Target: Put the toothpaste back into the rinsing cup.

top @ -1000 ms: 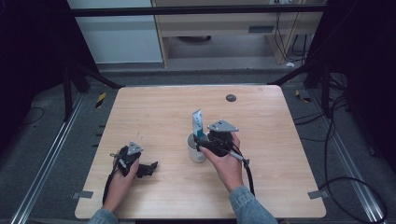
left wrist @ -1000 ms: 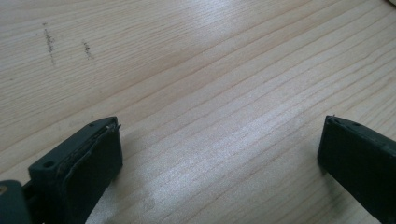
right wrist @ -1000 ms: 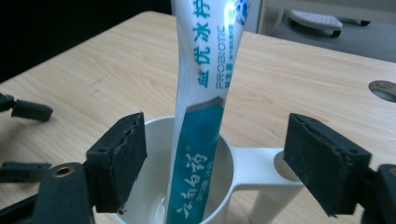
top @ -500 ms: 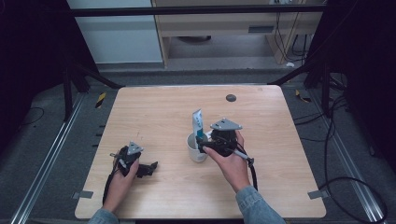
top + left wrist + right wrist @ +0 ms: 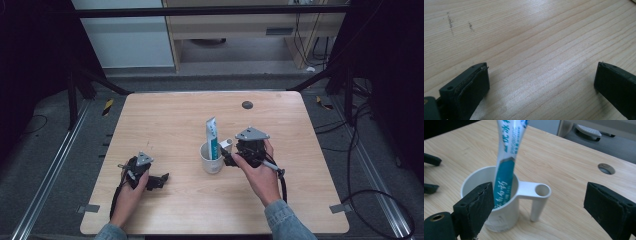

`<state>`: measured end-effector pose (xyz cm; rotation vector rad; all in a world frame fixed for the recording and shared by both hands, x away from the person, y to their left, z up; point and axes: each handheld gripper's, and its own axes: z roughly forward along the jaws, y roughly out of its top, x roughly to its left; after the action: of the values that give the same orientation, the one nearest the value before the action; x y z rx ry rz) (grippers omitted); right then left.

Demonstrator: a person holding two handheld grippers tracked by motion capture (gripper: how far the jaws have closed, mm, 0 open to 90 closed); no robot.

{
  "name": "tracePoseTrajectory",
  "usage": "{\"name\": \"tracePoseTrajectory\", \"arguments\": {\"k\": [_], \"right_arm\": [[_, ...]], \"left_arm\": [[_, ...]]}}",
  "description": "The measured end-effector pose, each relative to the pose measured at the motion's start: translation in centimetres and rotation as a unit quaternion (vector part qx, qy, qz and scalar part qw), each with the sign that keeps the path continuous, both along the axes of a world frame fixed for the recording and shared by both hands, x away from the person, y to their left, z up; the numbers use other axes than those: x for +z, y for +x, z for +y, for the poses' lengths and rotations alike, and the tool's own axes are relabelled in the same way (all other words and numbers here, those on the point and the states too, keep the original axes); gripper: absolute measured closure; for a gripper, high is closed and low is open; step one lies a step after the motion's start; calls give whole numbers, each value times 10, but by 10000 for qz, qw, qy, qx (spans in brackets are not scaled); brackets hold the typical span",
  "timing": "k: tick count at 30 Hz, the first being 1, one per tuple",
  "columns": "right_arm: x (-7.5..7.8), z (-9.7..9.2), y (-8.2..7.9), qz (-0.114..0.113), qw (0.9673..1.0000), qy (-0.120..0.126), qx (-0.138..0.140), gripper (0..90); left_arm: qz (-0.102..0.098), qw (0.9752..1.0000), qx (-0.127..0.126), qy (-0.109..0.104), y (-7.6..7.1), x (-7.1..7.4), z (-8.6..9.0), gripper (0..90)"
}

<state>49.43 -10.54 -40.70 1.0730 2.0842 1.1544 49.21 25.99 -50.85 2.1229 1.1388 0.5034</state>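
Your right gripper (image 5: 227,159), frame centre, has just been opening: jaws spread, nothing pinched, beside the cup (image 5: 210,159) holding the toothpaste tube (image 5: 213,137). Left gripper (image 5: 161,180), lower left: spread, empty.

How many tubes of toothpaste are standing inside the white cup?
1. A single toothpaste tube stands in the white cup near the middle of the table, leaning on its rim. The cup's bottom is hidden, so something small could lie there.

left gripper (image 5: 161,179): black body, grey three-cornered plate, black cable | right gripper (image 5: 226,159): same build, larger plate | jaws: black, blocky pads, screw holes | sleeves (image 5: 286,223): blue denim cuffs
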Motion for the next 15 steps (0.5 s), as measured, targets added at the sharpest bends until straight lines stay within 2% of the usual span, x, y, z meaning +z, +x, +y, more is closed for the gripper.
{"name": "tracePoseTrajectory", "arguments": {"k": [4,8,10,15], "right_arm": [[-2,-18,-2,-95,9994,-257,-204,126],[-3,-31,-4,-82,9990,-317,-309,129],[-5,-46,-6,-73,9985,-364,-413,131],[-9,-64,-11,-35,9979,-308,-575,143]], "left_arm": [[0,10000,1,-2,0,0,0,0],[1,10000,1,0,0,0,0,0],[0,10000,1,-1,0,0,0,0],[4,10000,4,-6,0,0,0,0]]}}
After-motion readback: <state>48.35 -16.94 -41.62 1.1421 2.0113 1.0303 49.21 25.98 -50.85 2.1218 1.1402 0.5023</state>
